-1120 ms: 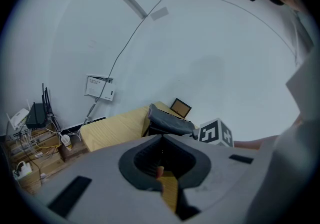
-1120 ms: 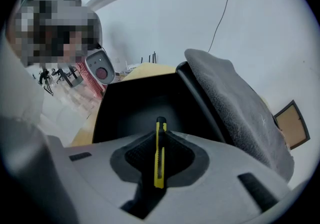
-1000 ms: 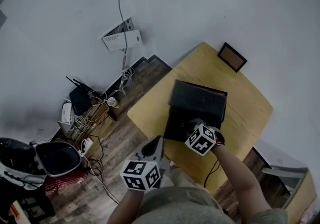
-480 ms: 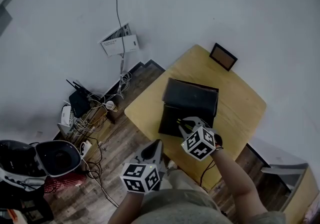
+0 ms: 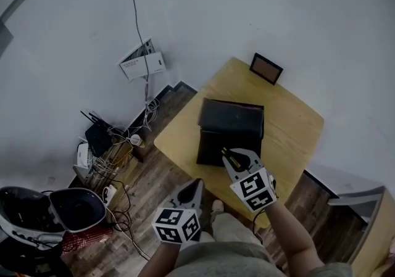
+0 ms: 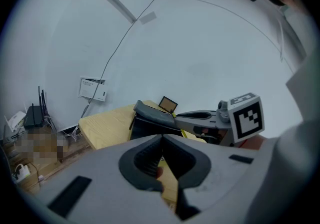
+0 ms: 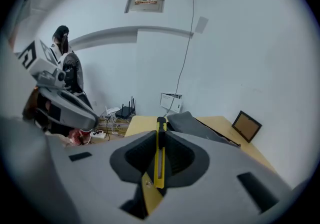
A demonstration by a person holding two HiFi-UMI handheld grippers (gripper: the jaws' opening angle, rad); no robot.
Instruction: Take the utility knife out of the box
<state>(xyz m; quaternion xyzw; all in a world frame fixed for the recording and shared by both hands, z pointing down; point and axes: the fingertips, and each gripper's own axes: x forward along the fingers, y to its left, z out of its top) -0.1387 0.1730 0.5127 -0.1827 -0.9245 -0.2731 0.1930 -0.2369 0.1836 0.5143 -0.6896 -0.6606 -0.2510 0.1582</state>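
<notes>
R hand-held gripper (image 5: 237,160) is clamped on the yellow utility knife (image 7: 159,160) – the jaws pinch its slim body from both sides, and the black end pokes out past the tips. From the head view the knife (image 5: 231,158) sits at the near edge of the black box (image 5: 229,123), which lies open on the wooden worktop (image 5: 290,128) w/ its lid tilted back. In the right gripper view the box (image 7: 197,124) is ahead of & below the knife tip, not around it, so the knife looks clear of the box.

L hand-held gripper (image 5: 193,187) hangs off the worktop's near corner, well apart from the box; jaws together, nothing btwn them (image 6: 161,160).

Progress, as I judge it: the grab is done and the knife is approx. out – the main part of the task looks complete. What's left is probably carrying it clear and setting it down on bare worktop beside the box. Whether anything else is inside the box can't be told; the interior is too dark.
</notes>
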